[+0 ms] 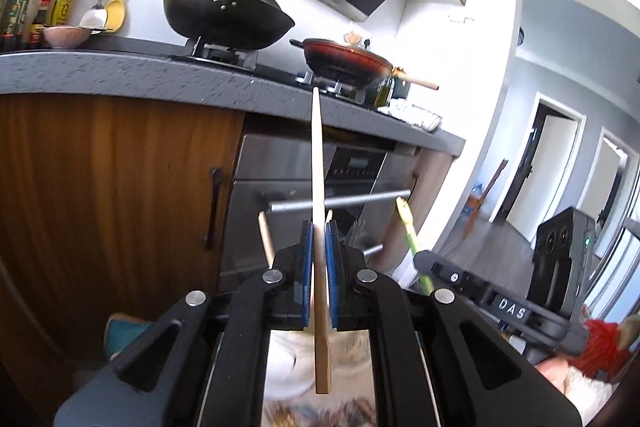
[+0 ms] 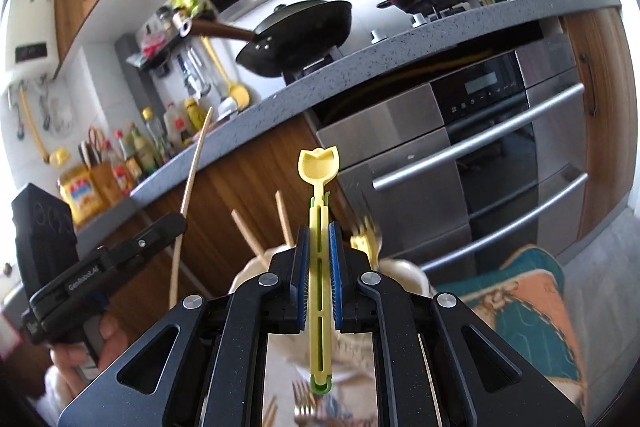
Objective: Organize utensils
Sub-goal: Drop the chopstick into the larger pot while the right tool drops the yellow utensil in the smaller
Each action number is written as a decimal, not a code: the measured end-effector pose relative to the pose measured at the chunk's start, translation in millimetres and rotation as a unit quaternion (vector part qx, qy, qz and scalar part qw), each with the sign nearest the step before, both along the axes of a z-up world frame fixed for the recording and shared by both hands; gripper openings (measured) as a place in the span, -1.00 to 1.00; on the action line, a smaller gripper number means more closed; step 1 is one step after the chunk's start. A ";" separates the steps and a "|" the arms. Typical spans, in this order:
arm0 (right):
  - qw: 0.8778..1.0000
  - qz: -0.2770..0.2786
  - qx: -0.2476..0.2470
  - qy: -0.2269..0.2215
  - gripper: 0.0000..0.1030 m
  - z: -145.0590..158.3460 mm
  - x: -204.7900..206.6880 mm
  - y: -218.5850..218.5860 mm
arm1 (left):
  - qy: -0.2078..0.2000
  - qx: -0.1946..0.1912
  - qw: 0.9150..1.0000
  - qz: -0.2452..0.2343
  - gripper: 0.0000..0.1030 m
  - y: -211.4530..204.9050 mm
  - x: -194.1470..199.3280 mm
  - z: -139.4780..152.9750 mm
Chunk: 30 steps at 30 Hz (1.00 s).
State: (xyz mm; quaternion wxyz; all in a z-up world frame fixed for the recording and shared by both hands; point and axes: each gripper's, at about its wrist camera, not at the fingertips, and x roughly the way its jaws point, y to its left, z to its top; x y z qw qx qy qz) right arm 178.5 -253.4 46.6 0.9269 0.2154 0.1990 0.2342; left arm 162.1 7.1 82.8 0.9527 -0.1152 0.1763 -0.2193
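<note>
My left gripper (image 1: 319,227) is shut on a long wooden chopstick (image 1: 317,163) that stands nearly upright between the blue pads, its tip level with the countertop edge. In the right wrist view my right gripper (image 2: 319,227) is shut on a yellow and green plastic spoon (image 2: 319,163) with a tulip-shaped bowl pointing up. Each gripper shows in the other's view: the left gripper (image 2: 160,227) with its chopstick (image 2: 192,183), the right gripper (image 1: 424,259) with the spoon (image 1: 408,227). Behind the fingers stand more wooden chopsticks (image 2: 282,211) and gold forks (image 2: 366,231) in a pale holder (image 2: 404,267), mostly hidden.
A grey countertop (image 1: 120,75) runs ahead, carrying a black wok (image 1: 224,15), a red pan (image 1: 344,61) and sauce bottles (image 1: 48,3). Below are wooden cabinet doors (image 1: 100,179) and a steel oven (image 2: 480,155) with bar handles. A teal and orange cloth (image 2: 520,311) lies low right.
</note>
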 end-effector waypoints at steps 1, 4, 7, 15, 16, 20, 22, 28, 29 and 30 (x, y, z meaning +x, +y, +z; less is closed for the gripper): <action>1.000 -0.001 0.006 -0.003 -0.80 -0.9 3.8 -0.3 | -0.001 0.002 1.000 0.002 -0.88 -3.6 6.3 -1.3; 1.000 -0.011 0.016 -0.008 -0.80 -4.7 15.3 -1.1 | -0.007 0.005 1.000 0.007 -0.88 -10.0 16.1 -6.2; 0.999 -0.026 0.013 -0.018 -0.80 -10.2 21.3 0.4 | -0.017 0.006 1.000 0.015 -0.88 -15.4 22.0 -12.7; 0.997 -0.070 0.018 -0.010 -0.80 -37.2 42.6 -5.7 | -0.013 -0.005 1.000 0.025 -0.88 -23.7 38.1 -30.3; 0.997 -0.074 0.017 -0.009 -0.80 -41.0 43.8 -6.0 | -0.020 0.002 0.999 0.027 -0.88 -25.8 36.3 -31.4; 0.997 -0.080 0.010 -0.007 -0.80 -50.3 44.0 -4.8 | -0.033 0.018 0.999 0.029 -0.88 -29.7 31.8 -36.3; 0.997 -0.081 0.007 -0.005 -0.80 -52.8 41.9 -4.2 | -0.029 0.020 0.999 0.031 -0.88 -27.9 31.0 -39.7; 0.997 -0.081 -0.009 -0.014 -0.80 -51.2 26.1 -5.0 | -0.021 0.028 0.999 0.032 -0.88 -17.9 19.6 -47.3; 0.997 -0.080 -0.011 -0.014 -0.80 -51.5 22.4 -5.5 | -0.021 0.030 0.999 0.032 -0.88 -16.4 16.0 -48.0; 0.997 -0.081 -0.013 -0.015 -0.80 -52.1 18.6 -5.9 | -0.023 0.031 0.999 0.032 -0.88 -15.7 13.2 -48.3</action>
